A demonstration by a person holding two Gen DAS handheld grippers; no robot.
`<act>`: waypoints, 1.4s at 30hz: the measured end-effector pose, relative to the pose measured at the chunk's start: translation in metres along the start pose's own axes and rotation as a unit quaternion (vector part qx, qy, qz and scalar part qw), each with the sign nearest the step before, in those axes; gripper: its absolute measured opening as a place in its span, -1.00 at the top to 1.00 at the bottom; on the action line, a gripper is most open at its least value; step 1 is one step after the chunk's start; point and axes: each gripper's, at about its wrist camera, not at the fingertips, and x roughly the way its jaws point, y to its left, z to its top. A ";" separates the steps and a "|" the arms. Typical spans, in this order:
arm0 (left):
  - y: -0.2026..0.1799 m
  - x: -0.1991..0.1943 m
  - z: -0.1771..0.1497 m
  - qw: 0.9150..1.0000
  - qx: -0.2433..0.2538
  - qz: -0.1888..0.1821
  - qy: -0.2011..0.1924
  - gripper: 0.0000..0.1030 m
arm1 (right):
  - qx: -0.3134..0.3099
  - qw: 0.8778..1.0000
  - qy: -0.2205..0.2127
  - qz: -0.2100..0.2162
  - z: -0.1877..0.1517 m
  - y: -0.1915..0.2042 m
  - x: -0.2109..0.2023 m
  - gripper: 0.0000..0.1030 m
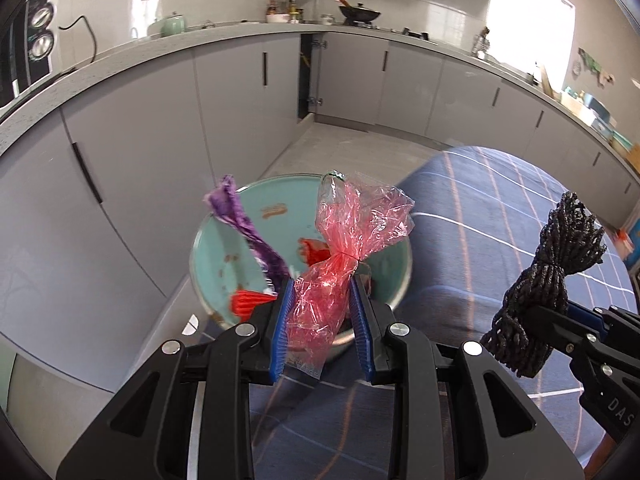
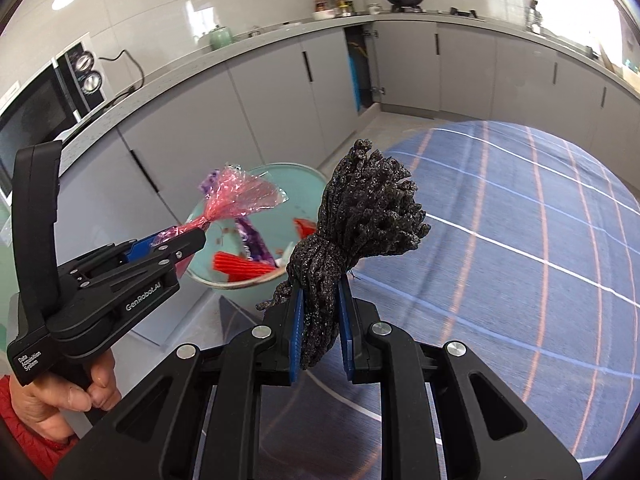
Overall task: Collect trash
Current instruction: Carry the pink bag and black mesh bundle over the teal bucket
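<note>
Left gripper [image 1: 322, 320] clenched on pink cellophane wrapper [image 1: 344, 252], wrapper's long axis upright, fanning toward 12 o'clock. Teal bin [image 1: 400, 252] directly beneath and ahead at 12, purple and red scraps already inside. Right gripper [image 2: 320, 320] clamped on black cord bundle [image 2: 360, 216], bin off at its 10 o'clock. Judgement: left nearer, drops first.

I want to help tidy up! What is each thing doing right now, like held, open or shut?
Left gripper: shut on the pink plastic bag.
Pink plastic bag: crumpled, knotted, held over the bin.
Right gripper: shut on the black rope bundle.
Black rope bundle: tied up, held upright.
Teal bin: open, trash already inside.
Purple wrapper: sticking up from the bin.
Corner cabinet door: open.
</note>
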 end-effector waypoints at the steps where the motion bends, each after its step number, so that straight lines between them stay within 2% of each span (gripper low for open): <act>1: 0.004 0.000 0.001 1.000 -0.005 0.003 0.000 0.45 | -0.005 1.000 0.001 0.003 0.002 0.005 0.002 0.67; 18: 0.042 0.006 0.011 0.999 -0.046 0.025 -0.002 0.45 | -0.060 0.998 -0.002 0.019 0.030 0.051 0.024 0.67; 35: 0.043 0.028 0.034 0.998 -0.052 0.023 0.006 0.45 | -0.079 0.997 0.006 -0.005 0.052 0.055 0.060 0.65; 42: 0.042 0.049 0.037 0.998 -0.054 0.024 0.027 0.45 | -0.084 0.996 0.024 -0.018 0.058 0.049 0.080 0.64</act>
